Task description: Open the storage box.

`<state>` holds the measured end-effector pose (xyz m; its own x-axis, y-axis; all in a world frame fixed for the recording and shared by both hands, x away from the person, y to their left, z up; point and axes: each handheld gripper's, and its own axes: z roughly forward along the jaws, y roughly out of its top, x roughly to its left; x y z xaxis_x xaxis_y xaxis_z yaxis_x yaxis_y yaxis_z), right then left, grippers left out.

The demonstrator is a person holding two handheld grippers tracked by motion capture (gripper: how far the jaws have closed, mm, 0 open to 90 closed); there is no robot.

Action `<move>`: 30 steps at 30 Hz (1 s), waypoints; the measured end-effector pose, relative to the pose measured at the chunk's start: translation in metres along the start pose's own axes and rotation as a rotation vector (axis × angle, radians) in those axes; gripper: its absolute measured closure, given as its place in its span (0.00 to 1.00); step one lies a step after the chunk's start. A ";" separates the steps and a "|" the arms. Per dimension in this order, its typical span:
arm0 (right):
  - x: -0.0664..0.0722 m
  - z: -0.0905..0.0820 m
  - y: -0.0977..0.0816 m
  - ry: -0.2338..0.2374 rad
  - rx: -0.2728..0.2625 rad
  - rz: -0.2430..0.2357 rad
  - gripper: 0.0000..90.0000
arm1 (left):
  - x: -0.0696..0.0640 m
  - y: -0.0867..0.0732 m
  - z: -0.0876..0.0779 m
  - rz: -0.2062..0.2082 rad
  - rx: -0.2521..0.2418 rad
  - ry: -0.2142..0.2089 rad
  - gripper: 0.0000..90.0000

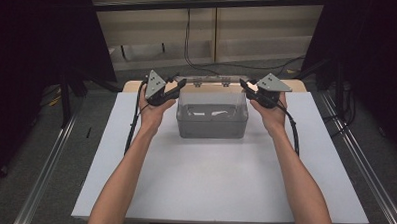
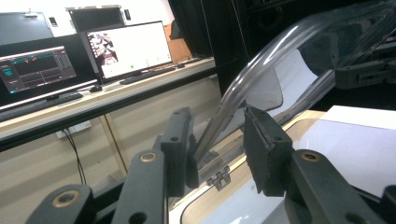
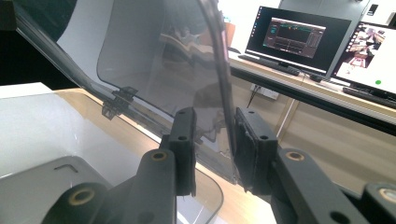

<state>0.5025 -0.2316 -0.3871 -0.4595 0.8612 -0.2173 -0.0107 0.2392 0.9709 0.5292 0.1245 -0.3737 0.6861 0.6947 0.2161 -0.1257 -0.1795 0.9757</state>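
Note:
A clear plastic box [image 1: 211, 123] stands at the back middle of the white table [image 1: 209, 182]. Its hinged clear lid [image 1: 212, 86] is swung up nearly upright. My left gripper [image 1: 180, 84] is at the lid's left edge and my right gripper [image 1: 243, 84] at its right edge. In the left gripper view the jaws [image 2: 219, 144] straddle the curved lid [image 2: 261, 60] with a wide gap, open. In the right gripper view the jaws [image 3: 215, 144] straddle the lid [image 3: 159, 60], its edge close to the right pad [image 3: 250, 144], also open. Small pale pieces [image 1: 206, 113] lie inside the box.
Two small hinges [image 1: 211, 84] join the lid to the box's back rim. Metal rails [image 1: 44, 171] run along both sides of the table. Behind the table are cables [image 1: 198, 64] on the floor and a desk with monitors [image 2: 128, 49].

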 end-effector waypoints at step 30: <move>-0.008 0.011 0.006 -0.016 -0.014 0.038 0.78 | 0.021 -0.029 0.020 -0.074 0.066 0.031 0.44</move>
<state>0.5159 -0.2323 -0.3802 -0.4460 0.8765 -0.1814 -0.0058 0.1998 0.9798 0.5613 0.1300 -0.3980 0.6688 0.7291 0.1453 -0.0271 -0.1715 0.9848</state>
